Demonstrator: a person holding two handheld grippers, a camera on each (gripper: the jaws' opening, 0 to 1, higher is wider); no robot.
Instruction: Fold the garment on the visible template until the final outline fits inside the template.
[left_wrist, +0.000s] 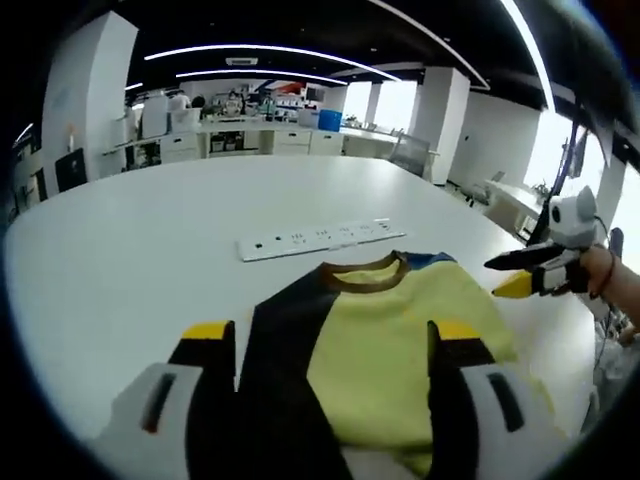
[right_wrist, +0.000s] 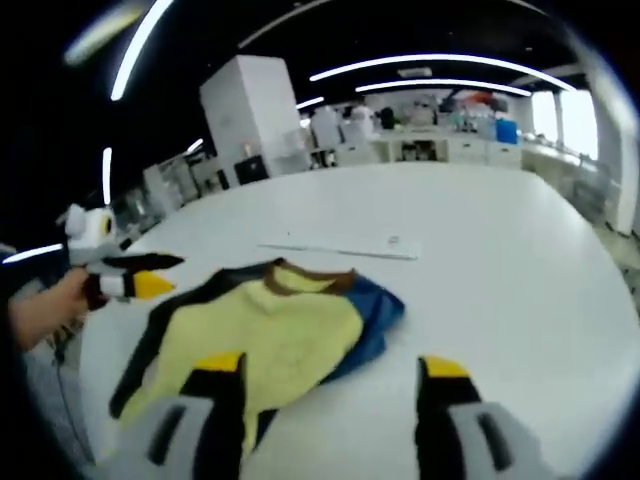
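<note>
Left gripper (left_wrist: 332, 345) released, jaws spread wide, nothing between them, hovering low over near part of shirt (left_wrist: 375, 350). Black-and-yellow tips. In right gripper view, same gripper (right_wrist: 150, 275) seen coming in from the left, held by a hand (right_wrist: 40, 305), tips just off shirt's left edge, apparently not touching.

Right gripper (right_wrist: 330, 385) also released, jaws wide apart, nothing held; left jaw over shirt's near yellow part, right jaw over bare surface (right_wrist: 500, 250). In left gripper view, right gripper (left_wrist: 530, 272) enters from the right, hand (left_wrist: 605, 270) on it, tips beside shirt's right shoulder; contact unclear.

Shirt (right_wrist: 270, 330) spread flat on white surface (left_wrist: 150, 240), toward near edge. Yellow front, brown collar (left_wrist: 365, 272) pointing away toward surface's far side, dark panel along one side, blue sleeve (right_wrist: 375, 315) on the other, partly tucked under the body. Template outline not discernible.

Past collar, apart from shirt: long white power strip (left_wrist: 315, 238) lying flat, roughly crosswise, also visible in right gripper view (right_wrist: 340, 248).

Beyond surface's far edge: office desks, cabinets, white pillars, ceiling light strips.
</note>
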